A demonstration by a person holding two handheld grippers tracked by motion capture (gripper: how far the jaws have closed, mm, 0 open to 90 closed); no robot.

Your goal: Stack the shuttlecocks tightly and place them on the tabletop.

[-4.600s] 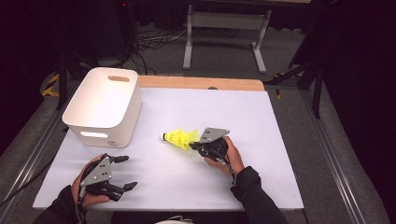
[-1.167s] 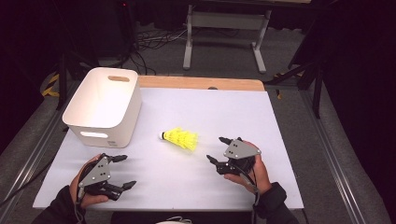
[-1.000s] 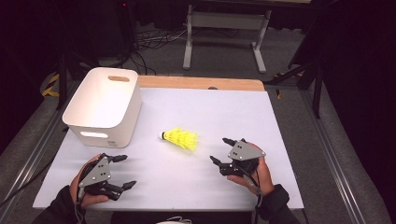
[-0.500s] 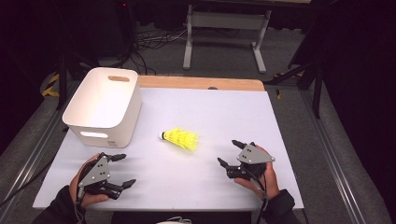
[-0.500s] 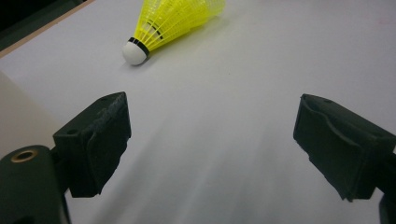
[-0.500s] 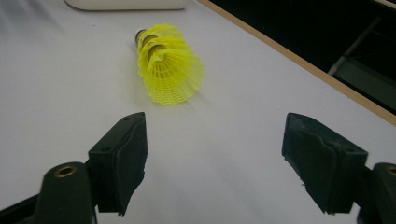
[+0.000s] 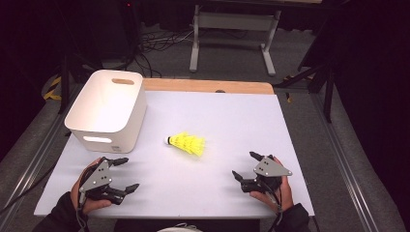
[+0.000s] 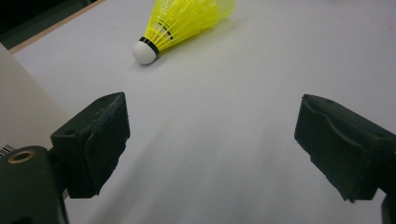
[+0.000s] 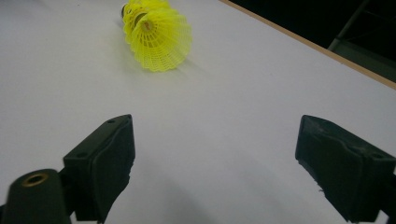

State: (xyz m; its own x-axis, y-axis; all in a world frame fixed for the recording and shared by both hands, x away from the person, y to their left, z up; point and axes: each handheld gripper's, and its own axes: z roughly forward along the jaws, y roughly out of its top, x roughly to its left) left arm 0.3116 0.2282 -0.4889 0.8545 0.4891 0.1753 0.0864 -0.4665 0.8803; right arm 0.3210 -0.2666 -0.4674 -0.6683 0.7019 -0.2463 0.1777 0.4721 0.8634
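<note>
The right tool [image 7: 248, 166] has let go of the yellow birdie [image 7: 186, 143] and pulled back, its jaws just opening wide. The left tool [image 7: 123, 173] rests spread on the tabletop [image 7: 232, 121].

The high view is looking forward and down from above the person's side, taking in the whole white table [image 7: 232, 121]. Each gripper view is riding low and close over the tabletop, looking along its own jaws. All three are sharing the yellow shuttlecock [image 7: 186, 143], seen cork-first from the left [image 8: 187, 21], skirt-first from the right [image 9: 156, 32].
</note>
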